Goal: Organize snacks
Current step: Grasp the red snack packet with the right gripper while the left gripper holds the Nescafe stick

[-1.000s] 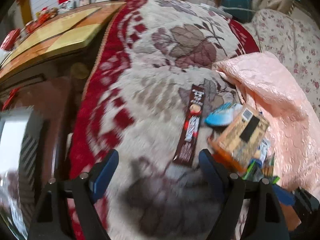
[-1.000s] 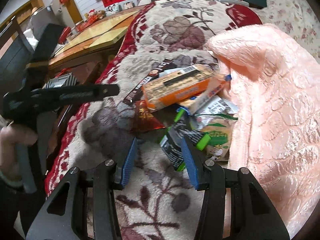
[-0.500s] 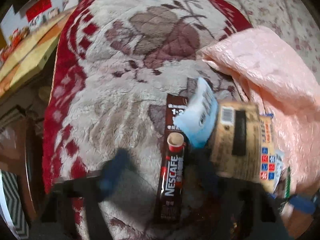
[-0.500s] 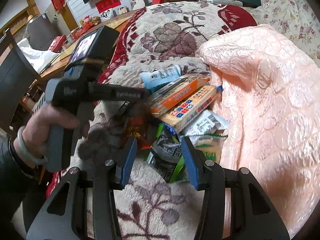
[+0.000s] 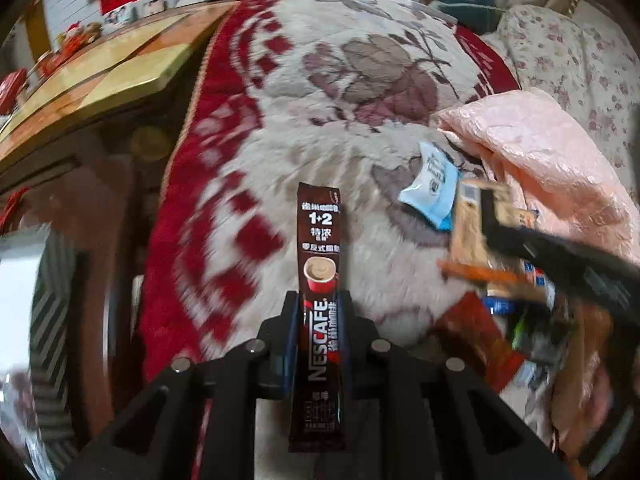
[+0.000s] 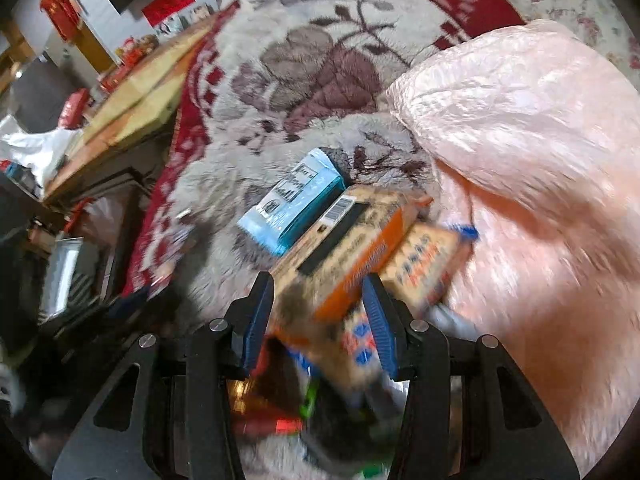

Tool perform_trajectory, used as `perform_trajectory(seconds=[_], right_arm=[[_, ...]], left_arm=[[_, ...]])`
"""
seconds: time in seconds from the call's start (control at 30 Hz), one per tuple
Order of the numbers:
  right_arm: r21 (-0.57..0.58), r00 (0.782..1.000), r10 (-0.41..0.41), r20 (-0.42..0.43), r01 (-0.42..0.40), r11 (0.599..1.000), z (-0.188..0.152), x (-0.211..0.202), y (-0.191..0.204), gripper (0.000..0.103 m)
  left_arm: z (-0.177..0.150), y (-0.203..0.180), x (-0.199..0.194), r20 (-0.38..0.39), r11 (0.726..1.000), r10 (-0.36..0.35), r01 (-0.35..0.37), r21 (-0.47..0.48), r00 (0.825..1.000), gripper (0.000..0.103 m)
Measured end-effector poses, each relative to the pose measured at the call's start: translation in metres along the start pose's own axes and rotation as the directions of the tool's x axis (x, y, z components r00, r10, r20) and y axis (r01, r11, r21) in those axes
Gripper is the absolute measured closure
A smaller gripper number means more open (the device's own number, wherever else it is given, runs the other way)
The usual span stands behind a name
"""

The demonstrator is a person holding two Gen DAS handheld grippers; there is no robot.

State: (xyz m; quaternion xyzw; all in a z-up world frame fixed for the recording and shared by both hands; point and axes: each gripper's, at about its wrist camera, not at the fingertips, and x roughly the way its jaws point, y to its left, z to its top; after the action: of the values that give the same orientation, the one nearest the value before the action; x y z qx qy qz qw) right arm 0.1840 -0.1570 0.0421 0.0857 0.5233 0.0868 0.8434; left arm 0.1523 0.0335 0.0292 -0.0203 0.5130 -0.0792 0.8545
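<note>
Jaws of the left gripper (image 5: 319, 316) are pressed together on the Nescafe coffee stick (image 5: 320, 276), pinched near its lower half; its long axis points to 12 o'clock and the printed face is toward the camera. Stick looks lifted clear of the floral blanket (image 5: 340, 80), probably to separate it from the pile.

Right gripper (image 6: 319, 308): jaws spread, straddling the near end of the orange box (image 6: 348, 248). Contact with the box cannot be judged, frame blurred. Spread likely set to take the box across its width.

Around the box: light blue packet (image 6: 294, 200) touching it at 10 o'clock, a second tan packet (image 6: 428, 260) just beside at 3 o'clock. More wrappers lie under the jaws, too smeared to identify. Pink quilt (image 6: 520, 140) bounds the pile from 1 to 4 o'clock. Wooden table (image 5: 100, 72) sits at 10 o'clock in the left view, off the blanket edge.
</note>
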Motion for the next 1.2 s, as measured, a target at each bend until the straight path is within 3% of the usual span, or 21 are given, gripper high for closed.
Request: perform_trajectory(seconds=[0.07,0.17,0.3,0.5,0.63,0.73,0.83,0.93,1.07,1.2], right_arm=[[-0.032,1.0,-0.029,-0.009,0.028,0.999,0.009,0.01,0.007,0.053],[-0.146,0.998,-0.051,-0.025,0.047,0.988,0.023,0.026,0.026,0.033],[-0.195,0.992,-0.127,0.016,0.127,0.973,0.032,0.018,0.032,0.033],[-0.1,0.997,-0.051,-0.05,0.046,0.994,0.028,0.012,0.023,0.033],[-0.008,0.995,0.076,-0.058,-0.077,0.997,0.015,-0.004,0.011,0.033],[-0.049,0.984,0.159,-0.085,-0.164,0.985,-0.007,-0.016,0.02,0.033],[-0.132,0.976,0.181,-0.124,-0.197,0.971,-0.031,-0.018,0.037,0.033],[-0.203,0.98,0.127,-0.154,-0.157,0.966,-0.048,-0.006,0.048,0.038],[-0.242,0.989,0.048,-0.141,-0.082,0.967,-0.055,0.009,0.052,0.069],[-0.244,0.994,0.068,-0.088,-0.088,0.966,-0.059,-0.006,0.049,0.07]], left_arm=[[-0.008,0.005,-0.007,0.0,1.0,0.004,-0.004,-0.008,1.0,0.083],[-0.014,0.011,-0.012,-0.001,1.0,0.014,-0.014,-0.019,1.0,0.083],[-0.016,0.011,-0.017,0.015,1.0,0.024,-0.024,-0.011,1.0,0.083],[-0.017,0.01,-0.023,0.032,1.0,0.019,-0.019,-0.006,0.999,0.083],[-0.021,0.014,-0.025,0.028,1.0,0.023,-0.022,-0.019,0.999,0.083],[-0.025,0.018,-0.027,0.021,0.999,0.027,-0.026,-0.041,0.999,0.083],[-0.03,0.023,-0.032,0.024,0.998,0.038,-0.037,-0.053,0.999,0.083],[-0.035,0.027,-0.037,0.024,0.997,0.043,-0.041,-0.07,0.999,0.083],[-0.042,0.031,-0.044,0.024,0.995,0.046,-0.043,-0.088,0.999,0.083],[-0.05,0.033,-0.052,0.03,0.994,0.053,-0.05,-0.101,0.998,0.082]])
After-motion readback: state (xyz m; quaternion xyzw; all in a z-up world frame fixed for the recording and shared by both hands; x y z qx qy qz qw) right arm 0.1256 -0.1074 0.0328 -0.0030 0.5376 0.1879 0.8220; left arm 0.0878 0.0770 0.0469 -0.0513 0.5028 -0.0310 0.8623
